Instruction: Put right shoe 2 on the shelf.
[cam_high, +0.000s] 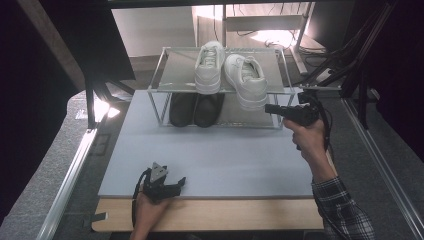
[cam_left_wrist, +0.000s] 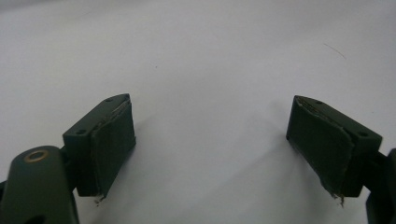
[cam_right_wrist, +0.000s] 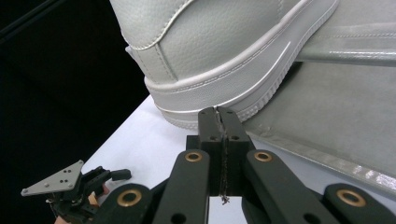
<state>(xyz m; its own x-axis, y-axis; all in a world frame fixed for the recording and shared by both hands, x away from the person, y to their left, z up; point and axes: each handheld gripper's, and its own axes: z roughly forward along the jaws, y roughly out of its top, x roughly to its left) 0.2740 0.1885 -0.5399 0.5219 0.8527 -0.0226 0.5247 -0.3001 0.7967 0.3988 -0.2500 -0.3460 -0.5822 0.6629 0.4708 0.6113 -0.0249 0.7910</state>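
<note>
A pair of white sneakers stands on the top shelf of a wire shoe rack (cam_high: 172, 70). The left sneaker (cam_high: 210, 67) sits fully on the shelf, and the right sneaker (cam_high: 246, 80) hangs its heel over the front edge. My right gripper (cam_high: 267, 108) is held level just right of that heel, shut with nothing between its jaws. In the right gripper view its tips (cam_right_wrist: 218, 114) sit right at the heel sole of the white sneaker (cam_right_wrist: 219, 46); I cannot tell whether they touch. My left gripper (cam_high: 177, 185) rests open on the mat near the front edge, its pads (cam_left_wrist: 112, 140) wide apart over bare mat.
Two black shoes (cam_high: 195, 109) stand side by side on the rack's lower shelf. A pale grey mat (cam_high: 215, 155) covers the table, with a wooden strip (cam_high: 210, 215) along its front. Dark frame struts and cables stand at the right (cam_high: 350, 55).
</note>
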